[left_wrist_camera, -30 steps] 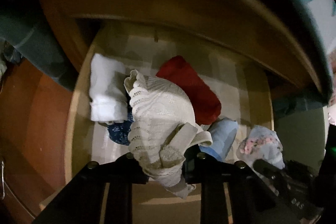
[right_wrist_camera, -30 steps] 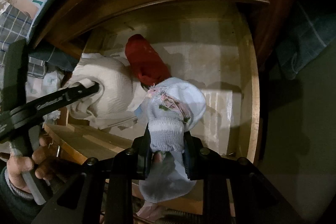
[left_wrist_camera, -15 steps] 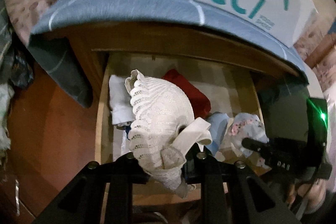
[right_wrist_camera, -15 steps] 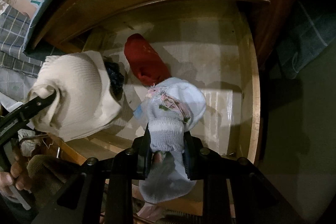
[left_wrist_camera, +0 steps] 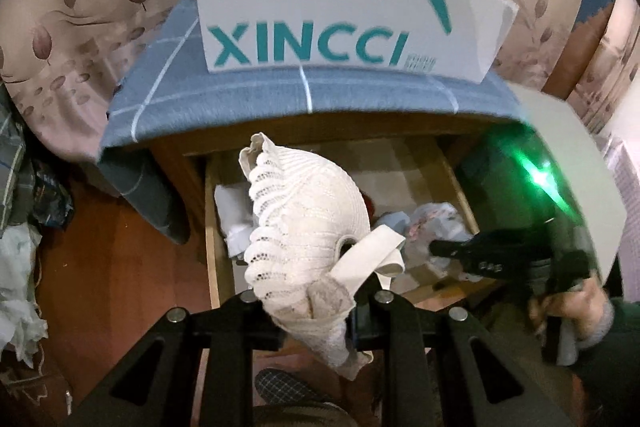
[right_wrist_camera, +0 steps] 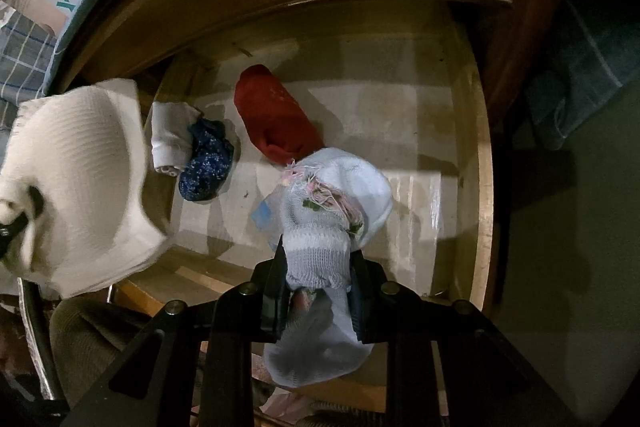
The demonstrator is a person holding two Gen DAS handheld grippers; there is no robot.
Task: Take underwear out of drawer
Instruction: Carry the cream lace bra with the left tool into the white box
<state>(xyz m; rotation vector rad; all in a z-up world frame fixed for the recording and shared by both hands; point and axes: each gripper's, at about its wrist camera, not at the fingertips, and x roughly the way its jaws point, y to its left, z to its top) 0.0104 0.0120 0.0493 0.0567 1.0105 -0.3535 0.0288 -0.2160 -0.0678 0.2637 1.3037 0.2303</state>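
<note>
The left gripper (left_wrist_camera: 320,307) is gripping cream lace underwear (left_wrist_camera: 304,227) above the drawer (right_wrist_camera: 480,187); the right gripper (right_wrist_camera: 320,291) is clamping a pale blue garment (right_wrist_camera: 336,203).

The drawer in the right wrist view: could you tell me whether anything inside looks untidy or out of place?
Yes. The drawer is disorderly: a red garment, a dark blue floral piece and a white roll lie loose and crumpled, not folded or stacked.

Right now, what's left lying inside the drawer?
On the drawer floor lie a red garment, a dark blue floral piece and a white roll. The held pale blue sock hides the floor beneath it.
</note>
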